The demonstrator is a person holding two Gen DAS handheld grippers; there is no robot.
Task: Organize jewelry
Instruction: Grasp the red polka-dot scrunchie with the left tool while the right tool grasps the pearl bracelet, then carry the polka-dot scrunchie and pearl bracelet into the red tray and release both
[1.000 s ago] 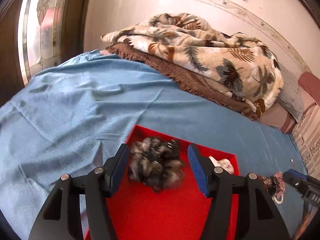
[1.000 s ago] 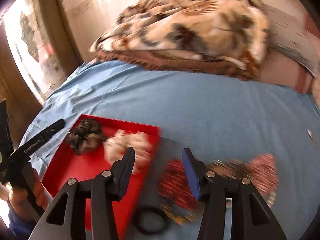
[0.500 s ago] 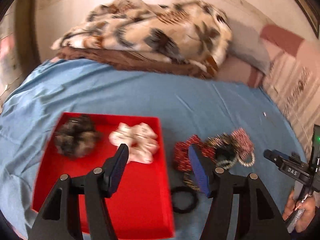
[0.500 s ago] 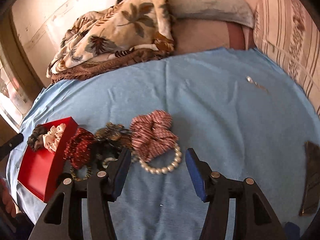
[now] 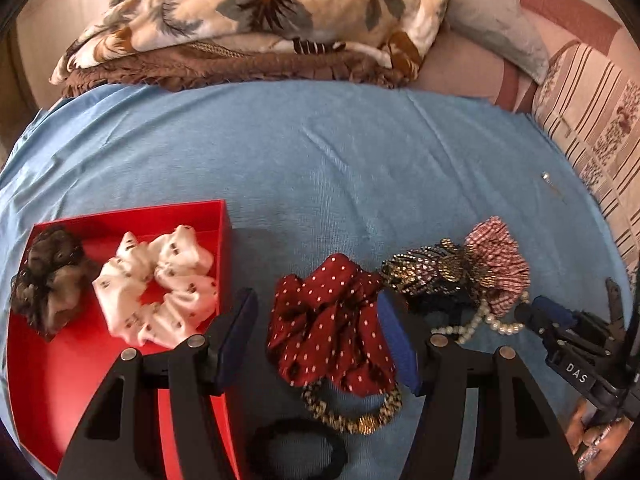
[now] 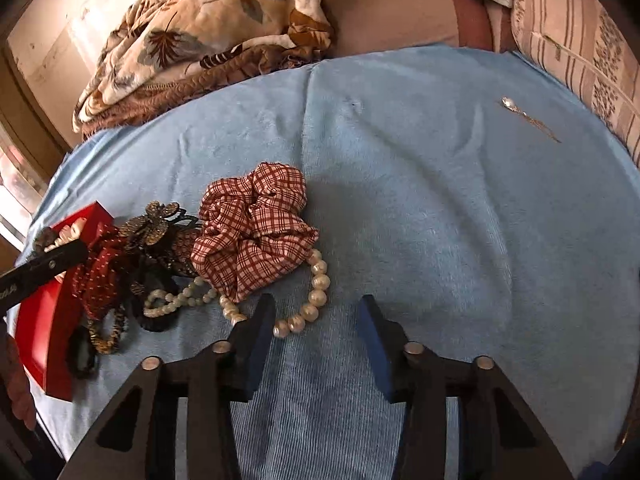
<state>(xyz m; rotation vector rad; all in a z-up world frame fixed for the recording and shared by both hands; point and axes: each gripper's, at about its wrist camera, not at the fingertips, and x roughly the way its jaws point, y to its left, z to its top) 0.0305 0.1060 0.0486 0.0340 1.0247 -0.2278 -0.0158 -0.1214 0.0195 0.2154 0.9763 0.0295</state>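
Observation:
A red tray [image 5: 60,380] on the blue sheet holds a dark furry scrunchie [image 5: 50,276] and a white patterned scrunchie [image 5: 160,280]. My left gripper [image 5: 316,320] is open, its jaws on either side of a dark red polka-dot scrunchie [image 5: 332,328] lying right of the tray. A beaded bracelet [image 5: 352,416] and a black hair tie [image 5: 300,448] lie below it. Further right are a gold-black hair clip [image 5: 428,268], a red checked scrunchie [image 6: 256,228] and a pearl bracelet [image 6: 308,304]. My right gripper [image 6: 316,320] is open and empty, just right of the pearls.
A floral blanket [image 5: 256,12] over a brown one lies at the back of the bed. Pillows [image 5: 500,28] and a striped cushion [image 5: 600,120] are at the right. A small silver chain piece [image 6: 528,118] lies alone on the sheet [image 6: 440,200] at the far right.
My left gripper swung right from over the tray to around the polka-dot scrunchie. My right gripper moved right, away from the tray, to beside the pearl bracelet.

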